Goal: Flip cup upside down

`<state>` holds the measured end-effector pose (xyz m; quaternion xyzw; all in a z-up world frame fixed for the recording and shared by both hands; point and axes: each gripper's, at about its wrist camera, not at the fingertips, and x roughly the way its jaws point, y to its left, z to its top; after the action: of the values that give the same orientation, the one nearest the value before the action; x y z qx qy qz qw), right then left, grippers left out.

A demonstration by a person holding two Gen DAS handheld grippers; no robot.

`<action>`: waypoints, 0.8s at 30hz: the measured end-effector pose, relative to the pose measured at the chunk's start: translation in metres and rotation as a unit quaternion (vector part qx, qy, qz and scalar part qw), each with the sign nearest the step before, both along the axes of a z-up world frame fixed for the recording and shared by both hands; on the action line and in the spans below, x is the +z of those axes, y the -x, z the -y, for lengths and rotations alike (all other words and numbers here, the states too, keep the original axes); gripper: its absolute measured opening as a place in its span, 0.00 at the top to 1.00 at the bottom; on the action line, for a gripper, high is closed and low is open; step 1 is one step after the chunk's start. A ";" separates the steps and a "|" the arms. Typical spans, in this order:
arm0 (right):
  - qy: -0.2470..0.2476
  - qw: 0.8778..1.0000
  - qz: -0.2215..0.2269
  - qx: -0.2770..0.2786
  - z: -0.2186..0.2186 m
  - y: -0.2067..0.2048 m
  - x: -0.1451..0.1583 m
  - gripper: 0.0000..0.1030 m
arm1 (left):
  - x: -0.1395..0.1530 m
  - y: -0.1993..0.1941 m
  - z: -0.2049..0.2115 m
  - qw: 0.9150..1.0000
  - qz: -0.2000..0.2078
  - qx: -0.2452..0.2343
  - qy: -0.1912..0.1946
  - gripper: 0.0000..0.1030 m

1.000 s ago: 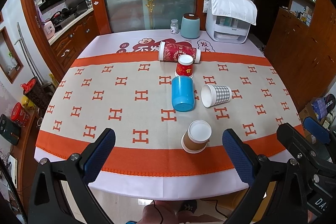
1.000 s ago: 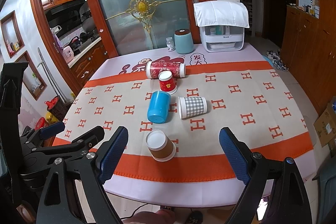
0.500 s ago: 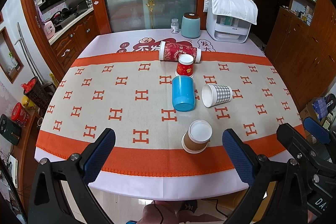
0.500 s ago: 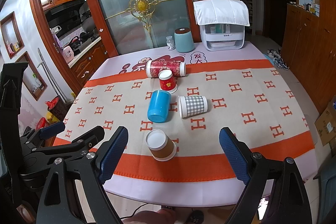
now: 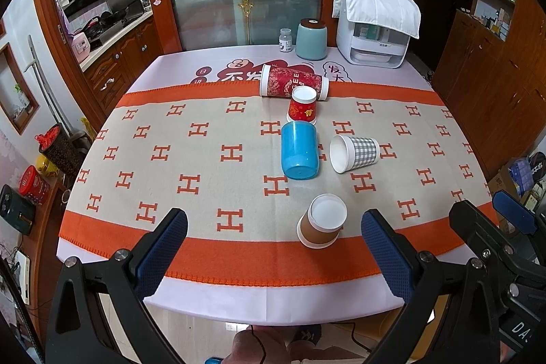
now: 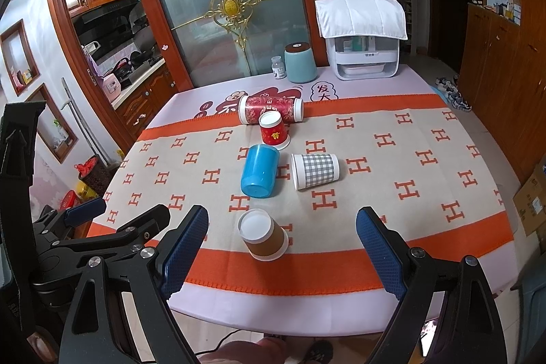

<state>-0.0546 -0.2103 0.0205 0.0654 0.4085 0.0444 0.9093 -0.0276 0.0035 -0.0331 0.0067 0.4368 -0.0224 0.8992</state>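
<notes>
The surface [image 5: 211, 139], under its orange-and-beige cloth, carries five cups clustered toward the middle so either arm can reach them. The big red cup [image 5: 293, 86] at twelve o'clock, the blue cup [image 5: 299, 152] and the checked cup [image 5: 355, 153] at three o'clock lie on their sides awaiting a flip, while the small red cup [image 5: 303, 108] and brown cup [image 5: 322, 220] at six o'clock already stand mouth-down. Both the left hand-held gripper [image 5: 273, 248] and right hand-held gripper [image 6: 281, 251] hang short of the near edge, jaws spread wide and empty, probably picking a target.
</notes>
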 end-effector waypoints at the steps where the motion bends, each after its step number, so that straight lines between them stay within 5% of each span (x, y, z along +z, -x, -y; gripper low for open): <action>1: 0.000 1.000 0.000 0.000 -0.001 0.001 0.001 0.13 | 0.000 0.000 -0.001 1.000 0.000 0.000 0.000 0.02; 24: -0.002 1.000 -0.002 0.000 -0.004 -0.001 -0.001 0.13 | -0.001 0.000 -0.003 1.000 -0.001 0.000 -0.001 0.02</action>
<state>-0.0533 -0.2065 0.0194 0.0675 0.4101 0.0451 0.9084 -0.0279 0.0068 -0.0343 0.0076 0.4374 -0.0218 0.8990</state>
